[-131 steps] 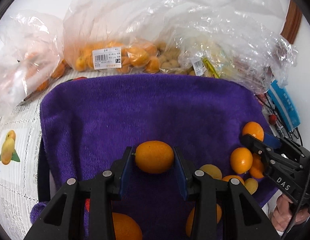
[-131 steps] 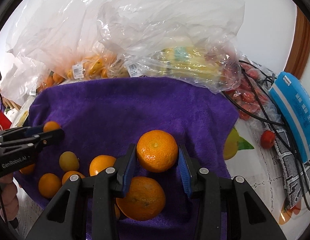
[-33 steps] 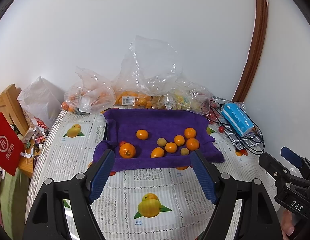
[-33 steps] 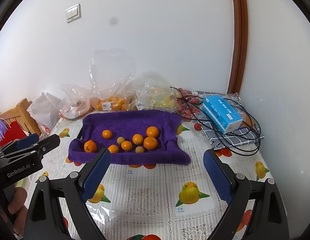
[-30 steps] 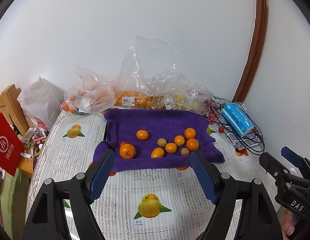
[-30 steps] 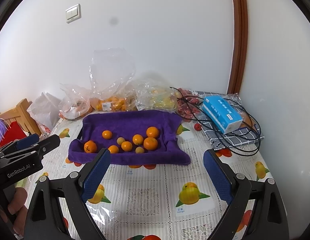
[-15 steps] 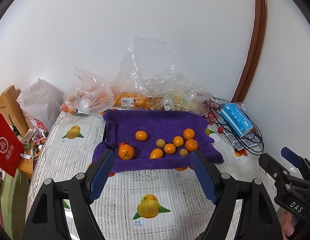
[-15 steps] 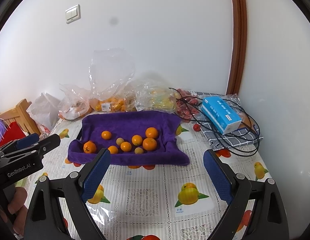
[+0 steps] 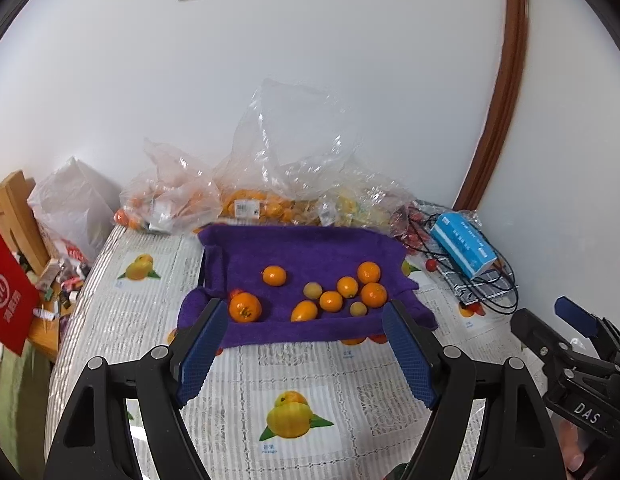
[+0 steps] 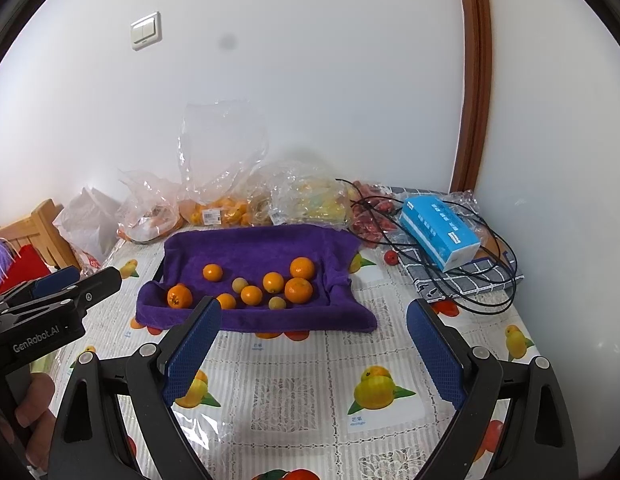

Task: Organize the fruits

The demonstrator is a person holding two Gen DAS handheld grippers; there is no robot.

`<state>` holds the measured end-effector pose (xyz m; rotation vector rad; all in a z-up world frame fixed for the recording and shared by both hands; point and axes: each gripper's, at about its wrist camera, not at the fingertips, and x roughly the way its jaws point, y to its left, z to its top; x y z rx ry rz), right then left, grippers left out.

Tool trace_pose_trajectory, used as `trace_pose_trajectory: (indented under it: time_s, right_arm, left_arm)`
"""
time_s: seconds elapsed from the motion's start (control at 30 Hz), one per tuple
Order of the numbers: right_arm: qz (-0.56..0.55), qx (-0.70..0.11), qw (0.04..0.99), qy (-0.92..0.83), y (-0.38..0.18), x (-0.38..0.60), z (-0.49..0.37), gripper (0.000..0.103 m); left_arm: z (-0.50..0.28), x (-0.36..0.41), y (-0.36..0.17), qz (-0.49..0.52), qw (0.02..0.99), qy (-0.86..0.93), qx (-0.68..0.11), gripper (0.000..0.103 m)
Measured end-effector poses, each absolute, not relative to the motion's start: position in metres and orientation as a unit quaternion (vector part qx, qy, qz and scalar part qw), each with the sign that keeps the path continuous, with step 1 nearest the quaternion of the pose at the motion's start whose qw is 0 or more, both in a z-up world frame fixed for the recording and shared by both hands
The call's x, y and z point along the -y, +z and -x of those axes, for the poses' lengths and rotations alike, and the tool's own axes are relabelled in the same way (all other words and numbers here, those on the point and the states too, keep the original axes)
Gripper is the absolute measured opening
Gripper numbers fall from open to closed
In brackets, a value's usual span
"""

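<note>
Both grippers are backed well off compared with a few seconds ago, when each had a fruit between its jaws over the purple towel (image 9: pixel 310 248). Now the left gripper (image 9: pixel 306 356) and right gripper (image 10: pixel 313 348) stand wide, empty, nothing between the pads. The oranges (image 9: pixel 333 288) all lie on the towel, well ahead of both grippers, slightly left of the right one. Judged: fruit placed, task likely near done or pausing before the next pick.
</note>
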<state>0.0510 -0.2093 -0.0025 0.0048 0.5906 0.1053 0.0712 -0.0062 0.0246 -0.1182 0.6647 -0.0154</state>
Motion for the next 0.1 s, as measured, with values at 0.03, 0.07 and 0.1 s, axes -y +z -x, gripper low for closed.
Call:
trace_pose_trajectory:
  time_s: [0.03, 0.07, 0.1]
  right_arm:
    - [-0.002, -0.291, 0.955, 0.052, -0.0025, 0.2093, -0.0510, 0.093]
    - [-0.002, -0.292, 0.955, 0.052, -0.0023, 0.2094, -0.0507, 0.093]
    - [-0.001, -0.292, 0.955, 0.051, -0.0021, 0.2093, -0.0505, 0.093]
  left_arm:
    - [-0.0699, 0.0069, 0.0254, 0.054, 0.945, -0.003, -0.321, 0.078]
    - [-0.0697, 0.0069, 0.0258, 0.052, 0.946, 0.001, -0.320, 0.078]
    - [-0.0705, 0.0073, 0.0262, 0.053, 0.945, 0.000, -0.323, 0.078]
